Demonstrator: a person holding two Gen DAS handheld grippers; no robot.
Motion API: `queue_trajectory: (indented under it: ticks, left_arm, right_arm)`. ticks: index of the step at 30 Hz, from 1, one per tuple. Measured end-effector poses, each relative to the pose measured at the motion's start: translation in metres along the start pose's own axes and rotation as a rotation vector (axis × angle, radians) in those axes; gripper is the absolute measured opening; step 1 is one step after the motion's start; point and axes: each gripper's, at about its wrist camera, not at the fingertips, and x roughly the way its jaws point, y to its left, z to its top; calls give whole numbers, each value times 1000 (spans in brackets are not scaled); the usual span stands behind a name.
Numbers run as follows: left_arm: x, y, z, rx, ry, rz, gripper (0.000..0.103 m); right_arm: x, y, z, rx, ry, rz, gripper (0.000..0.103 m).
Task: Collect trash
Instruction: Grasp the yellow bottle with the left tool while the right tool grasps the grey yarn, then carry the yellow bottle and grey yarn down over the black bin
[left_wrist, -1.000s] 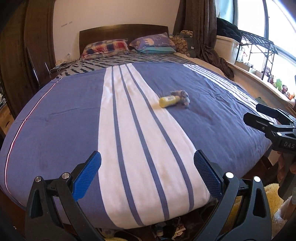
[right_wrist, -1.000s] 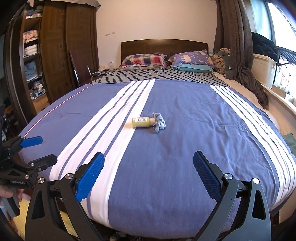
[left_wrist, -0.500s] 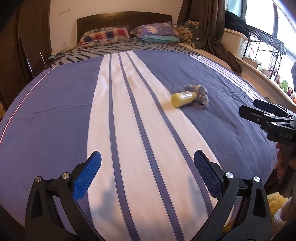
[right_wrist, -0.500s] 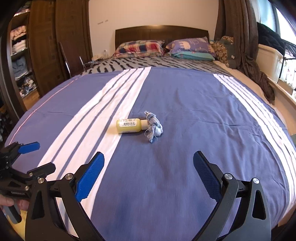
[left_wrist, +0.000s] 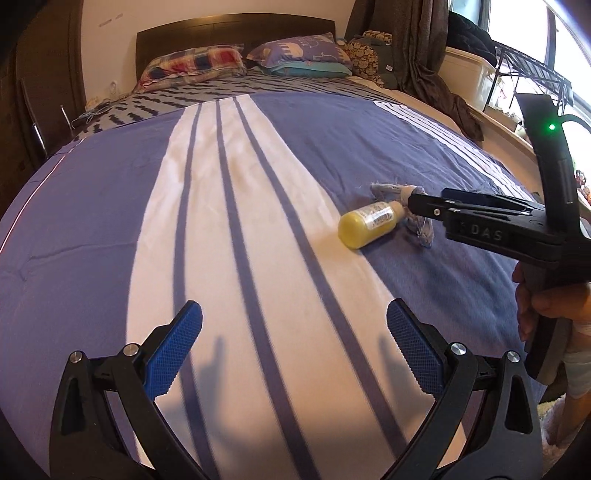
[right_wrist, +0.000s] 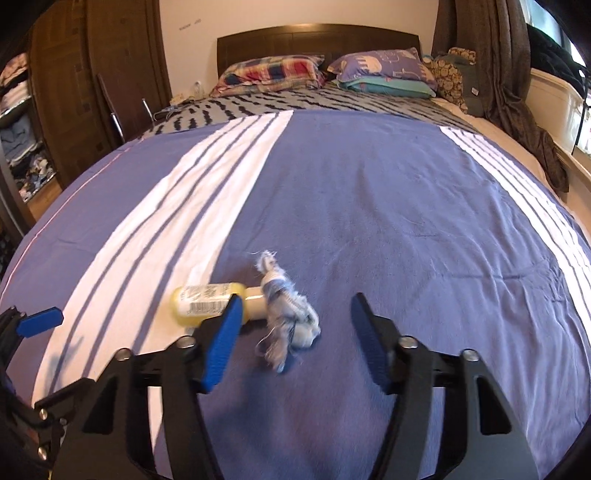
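A bedroom, with a wide bed under a blue and white striped cover (right_wrist: 369, 206). Near its middle lie a small yellow plastic bottle (right_wrist: 201, 301) and, touching its neck, a frayed scrap of blue and white cloth (right_wrist: 288, 317). The right tongs (right_wrist: 295, 334) have just been closing, now half open around the scrap, pads not yet pressing. Best to settle lower, centred, before squeezing. The left tongs (left_wrist: 295, 350) hang wide open, empty.

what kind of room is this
A bedroom in a home, most likely: a wide bed with a blue striped cover, pillows against a dark wooden headboard, and shelves of folded clothes at the left.
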Motion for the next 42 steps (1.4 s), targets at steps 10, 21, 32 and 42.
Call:
queue_trajectory:
  ticks: [10, 21, 32, 42]
  left_arm:
    - [39, -18, 24, 4, 36, -26, 95]
    - [80, -41, 50, 48, 78, -44, 95]
    - [103, -57, 67, 114, 88, -74, 78]
    - [87, -59, 57, 118, 70, -57, 49]
  right_arm:
    - [6, -6, 1, -30, 14, 63, 21]
    - [-20, -37, 10, -24, -47, 27, 21]
    - [-30, -54, 8, -12, -58, 29, 21]
    - [-40, -65, -13, 32, -34, 18, 21]
